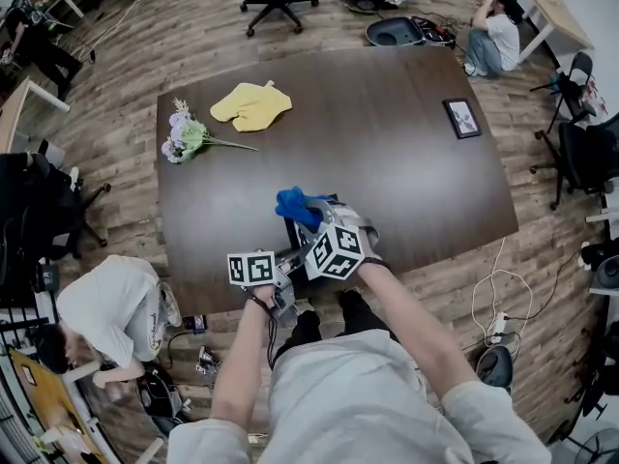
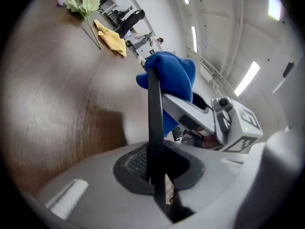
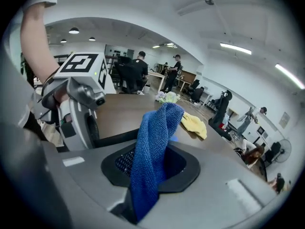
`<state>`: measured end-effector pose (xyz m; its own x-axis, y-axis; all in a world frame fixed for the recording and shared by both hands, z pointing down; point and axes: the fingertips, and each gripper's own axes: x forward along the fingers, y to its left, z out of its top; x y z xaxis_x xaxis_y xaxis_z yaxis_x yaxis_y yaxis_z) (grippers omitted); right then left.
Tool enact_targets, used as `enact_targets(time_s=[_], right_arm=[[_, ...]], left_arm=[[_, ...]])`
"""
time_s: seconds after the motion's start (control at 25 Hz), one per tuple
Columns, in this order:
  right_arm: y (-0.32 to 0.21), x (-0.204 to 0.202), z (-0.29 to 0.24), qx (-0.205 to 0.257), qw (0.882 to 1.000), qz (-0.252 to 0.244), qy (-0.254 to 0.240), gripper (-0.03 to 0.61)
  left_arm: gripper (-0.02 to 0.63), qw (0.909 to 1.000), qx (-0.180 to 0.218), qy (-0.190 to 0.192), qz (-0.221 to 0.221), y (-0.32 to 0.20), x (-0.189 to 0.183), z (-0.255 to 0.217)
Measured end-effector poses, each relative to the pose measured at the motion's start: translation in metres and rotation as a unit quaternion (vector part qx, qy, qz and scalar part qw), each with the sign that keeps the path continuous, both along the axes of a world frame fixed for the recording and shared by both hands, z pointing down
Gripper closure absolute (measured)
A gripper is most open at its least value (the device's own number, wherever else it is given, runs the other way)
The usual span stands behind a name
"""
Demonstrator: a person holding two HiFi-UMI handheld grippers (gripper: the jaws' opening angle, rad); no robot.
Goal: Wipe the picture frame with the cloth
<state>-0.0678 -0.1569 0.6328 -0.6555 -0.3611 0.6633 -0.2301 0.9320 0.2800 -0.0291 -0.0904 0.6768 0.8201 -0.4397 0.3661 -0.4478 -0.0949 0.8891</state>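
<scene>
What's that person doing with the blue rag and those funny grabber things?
A person at a brown table has a grabber in each hand. The left gripper is clamped on a thin dark picture frame, held up edge-on. The right gripper pinches a blue cloth, bunched against the frame's top edge, so wiping seems under way. A yellow cloth, flowers and another small frame lie farther back.

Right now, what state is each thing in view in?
Thin black picture frame: gripped by the left gripper.
Blue textured cloth: clamped in the right gripper, against the frame's top.
Small black-framed picture: flat on the dark wooden table.
Yellow cloth: loose on table.
Pale flower bunch: lying on its side.
</scene>
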Motion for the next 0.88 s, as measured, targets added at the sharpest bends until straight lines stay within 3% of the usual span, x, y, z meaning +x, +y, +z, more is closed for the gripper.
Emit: enact_targets(time_s=[0.2,0.52,0.68,0.88], right_arm=[[0.026,-0.002,0.007,0.02,0.997,-0.068,0.041,0.502],[0.036,0.013,0.01,-0.004,0.988,-0.138,0.07,0.502],[0.038,0.034,0.018,-0.046,0.983,-0.152,0.089,0.502],[0.054,0.056,0.01,-0.156,0.972,-0.163,0.07,0.499]], left_arm=[[0.535,0.9999,0.005,0.008,-0.005,-0.008,-0.002,-0.001],[0.537,0.9999,0.015,0.0,0.003,-0.014,-0.006,-0.008],[0.537,0.9997,0.025,0.005,-0.003,-0.018,-0.01,-0.015],[0.537,0.9992,0.036,0.003,-0.015,-0.027,-0.015,-0.02]])
